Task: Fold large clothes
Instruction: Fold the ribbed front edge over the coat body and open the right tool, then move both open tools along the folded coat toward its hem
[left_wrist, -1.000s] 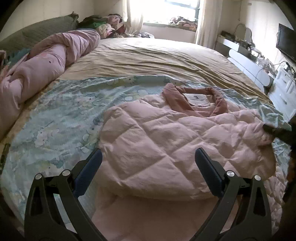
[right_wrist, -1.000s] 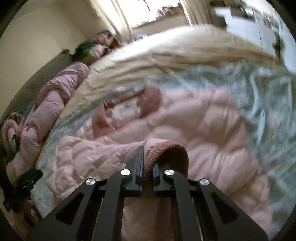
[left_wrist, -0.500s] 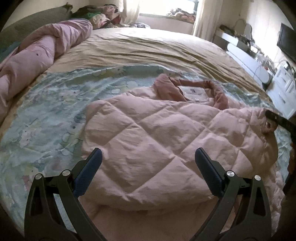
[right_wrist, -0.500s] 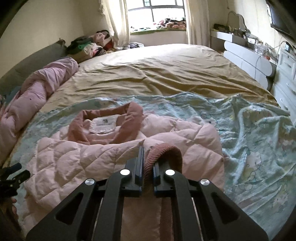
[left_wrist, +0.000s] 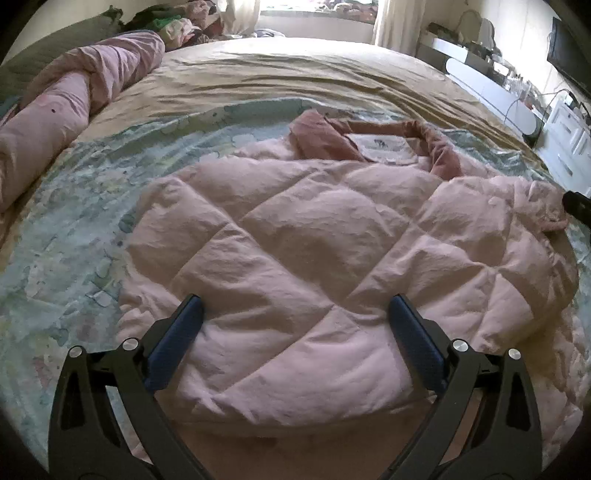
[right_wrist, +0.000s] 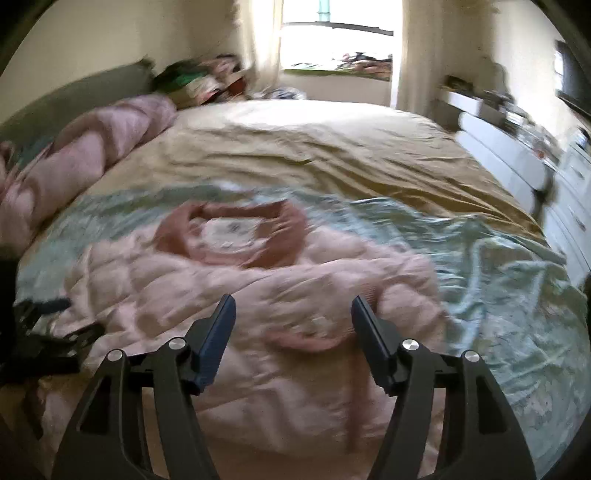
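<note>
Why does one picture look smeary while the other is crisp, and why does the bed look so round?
Right wrist view: motion blur smears the pink jacket and the furniture, and the window is blown out white. Left wrist view: sharp, the jacket's quilting is clear, with soft daylight from the far window. Both: the fisheye lens bends the bed into a curve and darkens the corners.

The left gripper (left_wrist: 291, 314) points steeply downward with jaws spread wide and empty, while the right gripper (right_wrist: 293, 314) tilts downward, jaws opening, nothing pinched.
</note>
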